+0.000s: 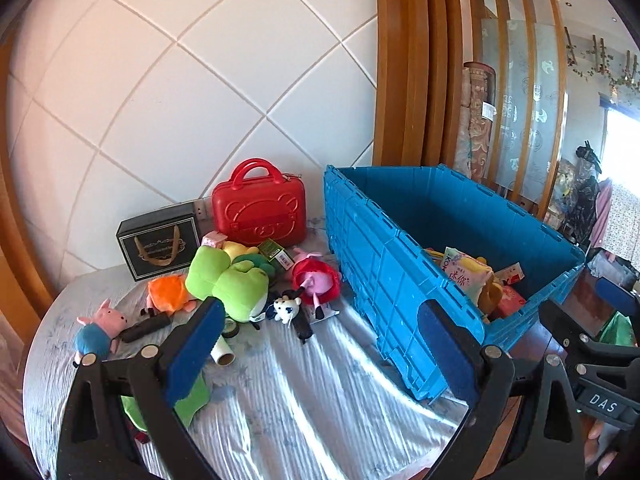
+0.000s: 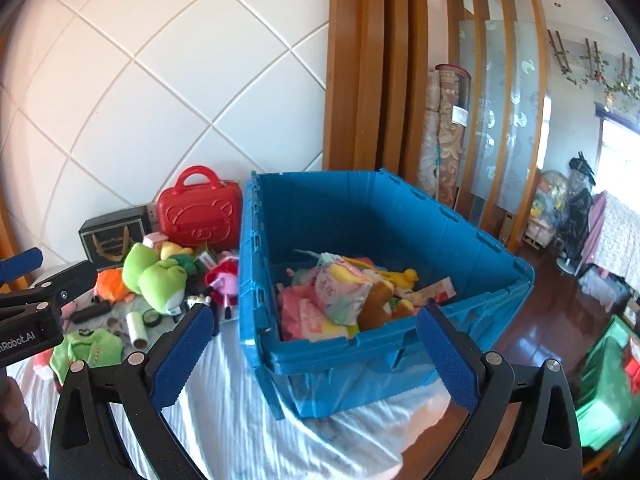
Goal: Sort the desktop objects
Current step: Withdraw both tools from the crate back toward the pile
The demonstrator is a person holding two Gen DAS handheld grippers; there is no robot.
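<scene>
Left hand-held gripper point(image 1: 320, 344) and right hand-held gripper point(image 2: 316, 340) both spread wide, empty, above the striped-cloth counter point(image 1: 304, 408). Beyond: green frog plush point(image 1: 230, 280) in the toy pile; open blue plastic crate point(image 2: 384, 216) holds packets; red hard-shell case point(image 1: 259, 208) by the wall.

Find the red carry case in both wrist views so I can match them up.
Left wrist view: the red carry case stands upright at centre-left against the tiled wall, just left of the blue crate.
Right wrist view: the case is at left of centre, by the crate's left wall.
Shared landmark: the blue crate.
</scene>
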